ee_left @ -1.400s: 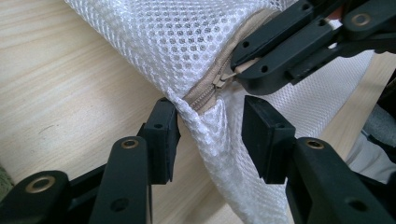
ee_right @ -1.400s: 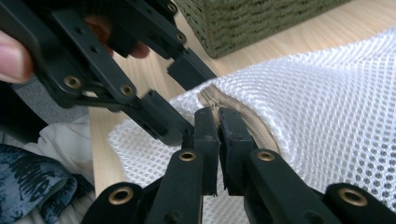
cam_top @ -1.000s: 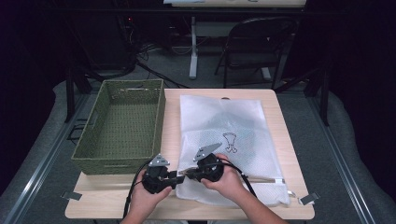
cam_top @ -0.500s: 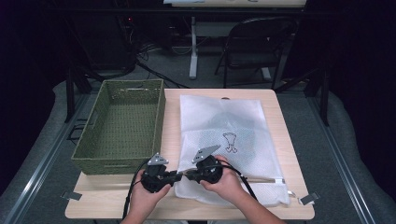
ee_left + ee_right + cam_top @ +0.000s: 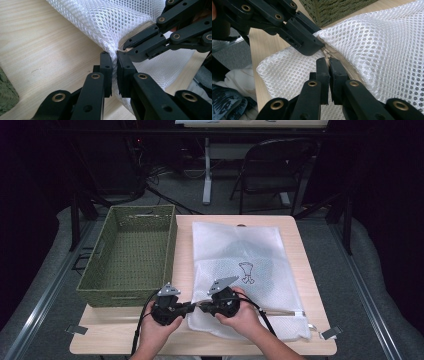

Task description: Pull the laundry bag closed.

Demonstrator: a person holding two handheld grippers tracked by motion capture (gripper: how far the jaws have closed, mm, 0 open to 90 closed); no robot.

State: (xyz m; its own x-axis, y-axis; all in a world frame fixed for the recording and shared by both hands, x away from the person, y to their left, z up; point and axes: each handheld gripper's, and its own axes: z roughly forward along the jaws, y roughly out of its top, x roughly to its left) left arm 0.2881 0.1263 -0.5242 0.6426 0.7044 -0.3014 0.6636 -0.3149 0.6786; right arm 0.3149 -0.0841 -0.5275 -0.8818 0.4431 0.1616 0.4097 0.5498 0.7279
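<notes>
A white mesh bag (image 5: pixel 235 245) with a small dark drawing lies flat on the wooden table (image 5: pixel 306 270). Both grippers meet at its near left corner. My left gripper (image 5: pixel 191 307) is shut on the mesh corner (image 5: pixel 110 47), its jaws pinching the fabric (image 5: pixel 114 56). My right gripper (image 5: pixel 201 306) faces it from the right and is shut on the bag's small zipper pull (image 5: pixel 326 53), at the end of the zipper seam (image 5: pixel 327 61). In the left gripper view the right gripper (image 5: pixel 127 49) closes just above my jaws. The right gripper view has the left gripper (image 5: pixel 317 41) at upper left.
A green woven basket (image 5: pixel 127 255) stands on the table's left half, right beside the bag's left edge. A folding chair (image 5: pixel 280 165) and cables sit on the floor beyond the table. Bare wood runs along the near edge (image 5: pixel 200 347).
</notes>
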